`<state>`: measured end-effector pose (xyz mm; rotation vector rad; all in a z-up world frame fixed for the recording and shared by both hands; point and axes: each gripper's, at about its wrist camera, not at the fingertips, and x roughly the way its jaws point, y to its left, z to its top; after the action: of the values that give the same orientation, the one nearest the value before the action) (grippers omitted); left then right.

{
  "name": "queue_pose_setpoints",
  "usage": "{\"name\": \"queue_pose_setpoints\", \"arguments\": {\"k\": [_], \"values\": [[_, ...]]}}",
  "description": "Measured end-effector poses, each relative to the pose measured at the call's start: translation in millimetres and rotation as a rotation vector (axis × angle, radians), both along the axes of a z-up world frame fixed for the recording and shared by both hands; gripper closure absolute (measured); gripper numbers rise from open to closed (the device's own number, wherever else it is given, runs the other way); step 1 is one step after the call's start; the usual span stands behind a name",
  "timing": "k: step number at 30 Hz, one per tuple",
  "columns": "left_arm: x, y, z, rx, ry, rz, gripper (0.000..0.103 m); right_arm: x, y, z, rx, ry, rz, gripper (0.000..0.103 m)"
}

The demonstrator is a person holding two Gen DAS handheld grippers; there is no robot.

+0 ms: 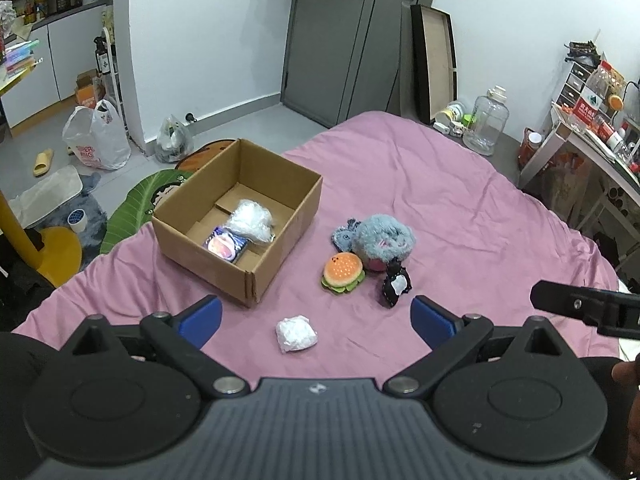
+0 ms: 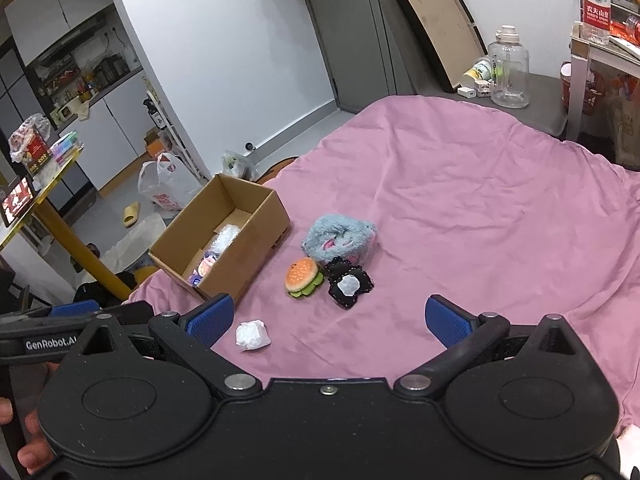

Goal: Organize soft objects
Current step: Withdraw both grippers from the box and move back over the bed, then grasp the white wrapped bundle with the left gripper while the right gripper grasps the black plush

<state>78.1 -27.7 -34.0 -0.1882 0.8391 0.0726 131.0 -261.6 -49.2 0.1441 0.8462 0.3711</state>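
Observation:
An open cardboard box [image 1: 276, 256] [image 2: 256, 256] stands on the pink bedspread and holds a clear plastic bundle [image 1: 250, 220] and a shiny packet [image 1: 225, 245]. To its right lie a grey-blue furry plush [image 1: 380, 240] [image 2: 340, 236], a burger plush [image 1: 343, 272] [image 2: 303, 277] and a black pouch [image 1: 396, 285] [image 2: 349, 285]. A white crumpled wad [image 1: 295, 334] [image 2: 252, 335] lies nearest. My left gripper [image 1: 316, 318] is open and empty above the wad. My right gripper [image 2: 330, 322] is open and empty, to the wad's right.
The bedspread [image 1: 460, 208] ends at the left by floor mats [image 1: 136, 200] and a yellow table leg [image 2: 76, 236]. Plastic bags [image 1: 98, 140], a large clear jug [image 1: 486, 124] and a cluttered desk [image 1: 592, 136] stand around the bed.

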Motion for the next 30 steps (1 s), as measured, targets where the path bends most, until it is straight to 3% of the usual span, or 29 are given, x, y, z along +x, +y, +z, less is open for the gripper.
{"name": "queue_pose_setpoints", "arguments": {"k": [8, 30], "values": [[8.0, -2.8, -15.2, 0.005, 0.025, -0.013, 0.004, 11.9, -4.6, -15.7, 0.032, 0.026, -0.05, 0.0], [52.4, -4.3, -84.2, -0.003, 0.199, 0.002, 0.032, 64.2, 16.8, -72.5, 0.078, 0.164, -0.084, 0.014]]}}
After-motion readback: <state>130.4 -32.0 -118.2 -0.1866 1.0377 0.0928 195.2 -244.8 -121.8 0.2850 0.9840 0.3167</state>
